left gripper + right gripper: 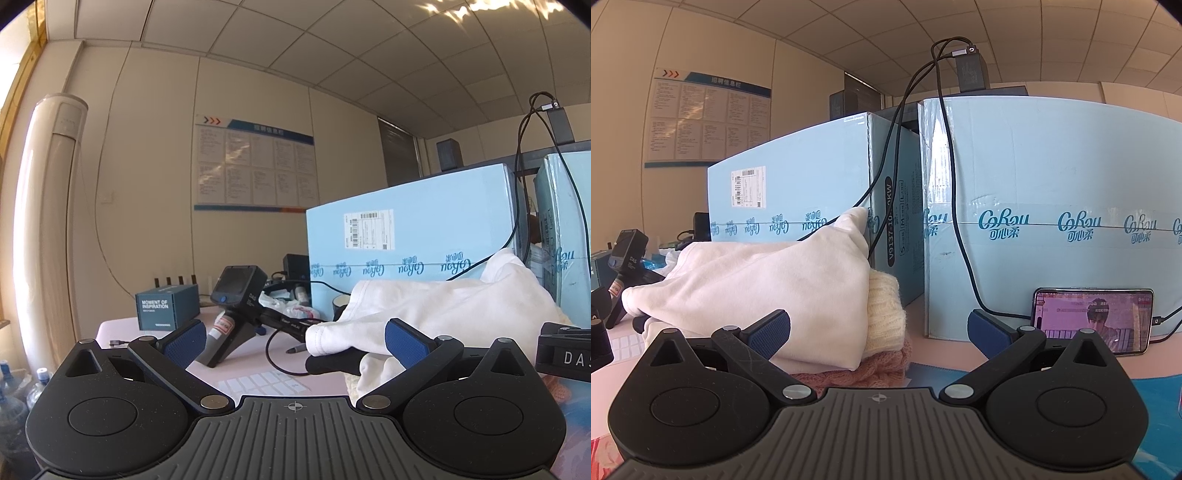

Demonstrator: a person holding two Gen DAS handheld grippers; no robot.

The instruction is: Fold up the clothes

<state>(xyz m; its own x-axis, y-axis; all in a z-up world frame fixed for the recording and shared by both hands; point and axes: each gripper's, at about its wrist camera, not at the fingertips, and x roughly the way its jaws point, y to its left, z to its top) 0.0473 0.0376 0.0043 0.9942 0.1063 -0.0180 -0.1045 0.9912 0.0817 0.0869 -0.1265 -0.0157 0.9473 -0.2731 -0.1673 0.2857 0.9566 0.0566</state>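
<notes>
Both the left gripper (295,341) and right gripper (879,328) stood wide open, empty. The white garment (757,273) lay heaped at eleven o'clock; picking up an edge seemed next.

Strong daylight is flooding in from the left of the left wrist view, washing out the standing air conditioner (48,206) and dappling the ceiling (458,11) with bright patches. Both pictures are reading bright and warm, with soft shadows. The fisheye lens is bending straight lines and darkening the corners. The wall poster (255,166) is looking slightly soft, perhaps from focus. The phone screen (1093,319) is glowing pinkish.
</notes>
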